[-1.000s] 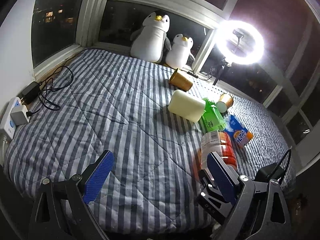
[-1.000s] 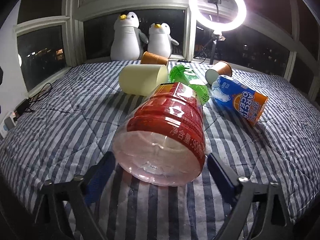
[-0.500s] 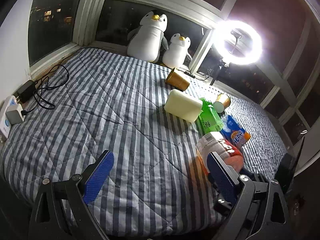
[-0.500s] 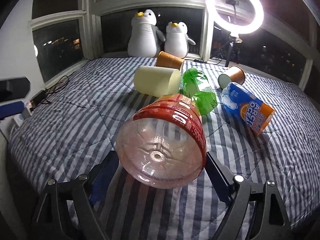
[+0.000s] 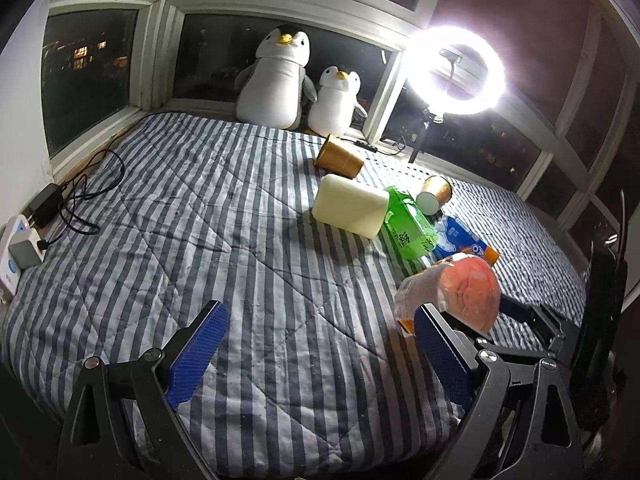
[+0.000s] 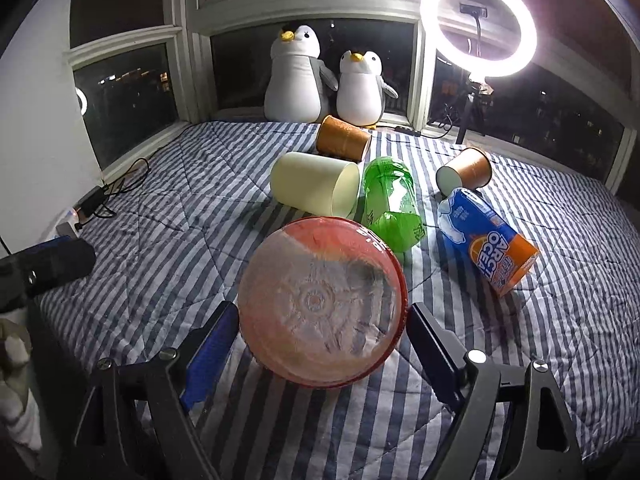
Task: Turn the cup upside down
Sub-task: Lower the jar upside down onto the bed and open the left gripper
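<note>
The striped quilt (image 6: 168, 184) spreads beyond both grippers. The red cup (image 6: 322, 304) sits clamped between the right gripper (image 6: 320, 340) fingers, its base facing the camera. The left gripper (image 5: 320, 344) hangs wide apart, holding nothing.

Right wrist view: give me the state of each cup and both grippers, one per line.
Red-labelled clear plastic cup: held, base toward the camera.
Cream plastic cup: on its side.
Green plastic cup: on its side.
Blue-and-orange cup: on its side.
Right gripper: shut on the red-labelled cup.
Left gripper: open, holding nothing.
</note>
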`<state>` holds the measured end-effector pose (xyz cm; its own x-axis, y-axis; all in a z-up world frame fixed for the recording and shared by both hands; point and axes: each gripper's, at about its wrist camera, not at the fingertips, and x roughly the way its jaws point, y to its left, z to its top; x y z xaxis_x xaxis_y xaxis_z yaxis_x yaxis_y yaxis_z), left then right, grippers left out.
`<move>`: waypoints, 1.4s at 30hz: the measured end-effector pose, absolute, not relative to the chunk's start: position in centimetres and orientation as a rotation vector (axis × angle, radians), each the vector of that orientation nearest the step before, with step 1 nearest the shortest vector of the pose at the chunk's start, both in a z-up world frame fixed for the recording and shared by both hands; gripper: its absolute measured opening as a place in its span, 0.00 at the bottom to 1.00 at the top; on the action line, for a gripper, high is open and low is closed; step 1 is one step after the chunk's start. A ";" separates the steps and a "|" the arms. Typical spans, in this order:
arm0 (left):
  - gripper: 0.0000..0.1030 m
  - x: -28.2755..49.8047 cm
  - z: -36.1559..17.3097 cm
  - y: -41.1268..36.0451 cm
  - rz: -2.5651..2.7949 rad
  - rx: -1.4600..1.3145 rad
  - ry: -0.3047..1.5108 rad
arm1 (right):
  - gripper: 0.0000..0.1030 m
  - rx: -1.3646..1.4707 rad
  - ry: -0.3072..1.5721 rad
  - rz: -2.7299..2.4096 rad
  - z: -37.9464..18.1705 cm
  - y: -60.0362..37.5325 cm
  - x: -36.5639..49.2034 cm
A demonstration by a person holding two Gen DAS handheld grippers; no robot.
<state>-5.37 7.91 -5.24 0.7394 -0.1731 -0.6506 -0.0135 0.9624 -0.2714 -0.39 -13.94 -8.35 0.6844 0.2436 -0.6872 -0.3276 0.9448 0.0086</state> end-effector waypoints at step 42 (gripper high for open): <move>0.93 -6.9 -3.3 3.2 -0.103 -0.108 0.658 | 0.83 0.033 0.699 0.265 -7.6 -18.1 -0.5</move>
<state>-6.93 3.19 -3.35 0.7864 -0.1291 -0.6041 0.0609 0.9894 -0.1322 -0.49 -18.13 -7.58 0.7331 0.2522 -0.6317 -0.2301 0.9659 0.1186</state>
